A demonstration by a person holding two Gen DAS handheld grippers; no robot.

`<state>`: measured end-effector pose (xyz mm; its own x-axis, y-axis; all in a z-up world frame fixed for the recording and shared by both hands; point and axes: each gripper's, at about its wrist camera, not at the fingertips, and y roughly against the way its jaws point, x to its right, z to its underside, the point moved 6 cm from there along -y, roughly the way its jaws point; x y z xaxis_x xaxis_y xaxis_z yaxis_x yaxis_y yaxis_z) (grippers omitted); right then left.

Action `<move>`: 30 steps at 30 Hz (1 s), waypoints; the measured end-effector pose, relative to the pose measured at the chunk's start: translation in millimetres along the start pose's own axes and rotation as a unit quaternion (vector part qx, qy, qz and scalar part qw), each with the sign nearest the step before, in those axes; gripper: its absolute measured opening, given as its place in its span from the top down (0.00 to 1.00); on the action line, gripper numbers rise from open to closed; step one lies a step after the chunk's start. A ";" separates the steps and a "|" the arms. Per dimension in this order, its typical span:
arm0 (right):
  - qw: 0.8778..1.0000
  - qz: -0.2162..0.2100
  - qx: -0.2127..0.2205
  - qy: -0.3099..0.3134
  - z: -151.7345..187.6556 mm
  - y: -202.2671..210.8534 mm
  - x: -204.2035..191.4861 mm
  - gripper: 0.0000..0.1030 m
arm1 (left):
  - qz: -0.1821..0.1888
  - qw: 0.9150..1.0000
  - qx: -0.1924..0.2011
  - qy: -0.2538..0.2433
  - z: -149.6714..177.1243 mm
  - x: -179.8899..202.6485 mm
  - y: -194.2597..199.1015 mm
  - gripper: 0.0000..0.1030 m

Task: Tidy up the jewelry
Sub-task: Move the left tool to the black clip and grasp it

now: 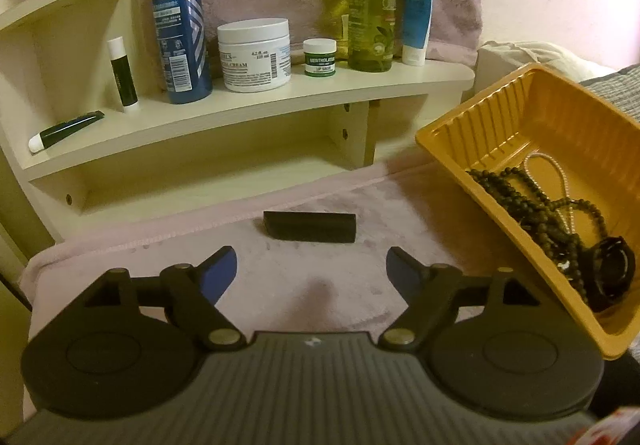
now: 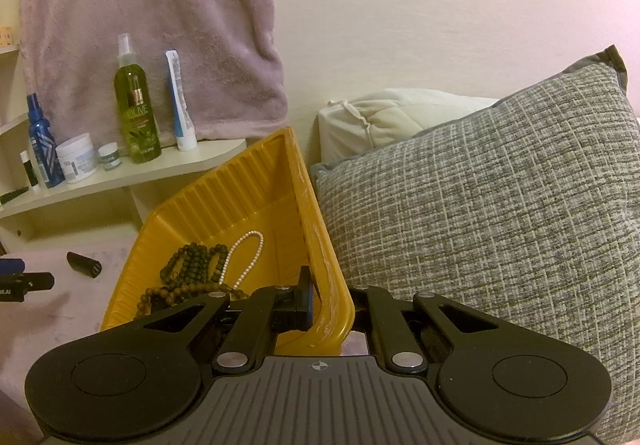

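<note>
A yellow ribbed plastic tray [image 1: 500, 113] sits tilted at the right of the pink towel-covered surface [image 1: 320, 293]. In it lie dark bead strands [image 1: 532, 201], a pearl strand [image 1: 560, 169] and a black round band [image 1: 612, 277]. My right gripper [image 2: 330, 305] is shut on the tray's near rim [image 2: 328, 285], one finger inside and one outside. The beads [image 2: 196, 261] and the pearls [image 2: 244, 257] lie just beyond it. My left gripper [image 1: 312, 261] stands open and empty over the towel. A small black oblong case [image 1: 310, 226] lies just ahead of it, apart from the fingers.
A cream shelf [image 1: 280, 101] behind carries a blue spray bottle [image 1: 182, 25], a white cream jar [image 1: 254, 53], a small green jar [image 1: 319, 56], an olive bottle [image 1: 372, 1] and tubes. A grey woven pillow [image 2: 500, 205] lies right of the tray. A pink towel [image 2: 152, 25] hangs on the wall.
</note>
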<state>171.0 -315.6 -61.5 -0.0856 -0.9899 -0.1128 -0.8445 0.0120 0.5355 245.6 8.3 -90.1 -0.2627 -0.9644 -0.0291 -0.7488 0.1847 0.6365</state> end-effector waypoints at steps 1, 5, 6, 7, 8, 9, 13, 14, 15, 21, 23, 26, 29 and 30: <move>1.000 0.000 0.000 0.000 -0.1 -0.2 0.2 0.93 | -0.002 1.000 0.000 -0.001 -0.8 -0.7 -1.9 0.18; 1.000 0.000 -0.001 0.001 0.0 -0.5 0.4 0.93 | -0.005 1.000 -0.003 -0.009 -3.0 -2.8 -11.6 0.15; 1.000 0.001 -0.002 0.001 0.3 -0.7 1.0 0.93 | -0.005 1.000 -0.003 -0.011 -3.6 -3.4 -14.7 0.14; 1.000 0.001 -0.002 0.000 0.5 -0.8 1.6 0.93 | -0.006 1.000 -0.003 -0.013 -3.9 -3.9 -17.1 0.14; 1.000 0.001 -0.003 0.001 1.0 -0.9 1.9 0.93 | -0.006 1.000 -0.003 -0.015 -4.2 -4.5 -19.7 0.13; 1.000 0.002 -0.004 0.001 1.3 -0.9 2.1 0.93 | -0.007 1.000 -0.003 -0.016 -4.8 -5.2 -23.2 0.13; 1.000 0.004 -0.007 0.002 2.4 -1.5 2.2 0.93 | -0.001 1.000 -0.007 -0.013 -6.9 -7.0 -38.2 0.12; 1.000 0.005 -0.007 0.002 2.6 -1.6 2.3 0.93 | -0.002 1.000 -0.008 -0.012 -7.4 -7.1 -41.8 0.12; 1.000 0.005 -0.008 0.002 2.6 -1.5 2.4 0.93 | -0.002 1.000 -0.008 -0.011 -7.8 -7.2 -45.4 0.12; 1.000 0.007 -0.011 0.005 2.1 -2.2 2.4 0.93 | 0.001 1.000 -0.005 -0.008 -11.4 -6.2 -63.6 0.12; 1.000 0.008 -0.013 0.005 2.5 -3.0 2.9 0.93 | 0.004 1.000 -0.005 -0.006 -11.8 -5.7 -68.7 0.12; 1.000 0.010 -0.017 0.006 3.8 -4.4 3.3 0.93 | 0.009 1.000 -0.005 -0.005 -12.5 -4.0 -74.2 0.12; 1.000 0.013 -0.019 0.007 5.4 -5.4 4.1 0.93 | 0.012 1.000 -0.005 -0.005 -13.3 -1.4 -77.9 0.13; 1.000 0.013 -0.020 0.007 5.7 -5.5 4.5 0.93 | 0.012 1.000 -0.005 -0.006 -13.5 -0.6 -79.0 0.14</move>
<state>172.2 -319.3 -69.7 -0.1001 -0.9912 -0.0872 -0.8202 0.0325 0.5712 313.1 -8.2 -129.9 -0.2880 -0.9574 -0.0222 -0.7364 0.2067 0.6442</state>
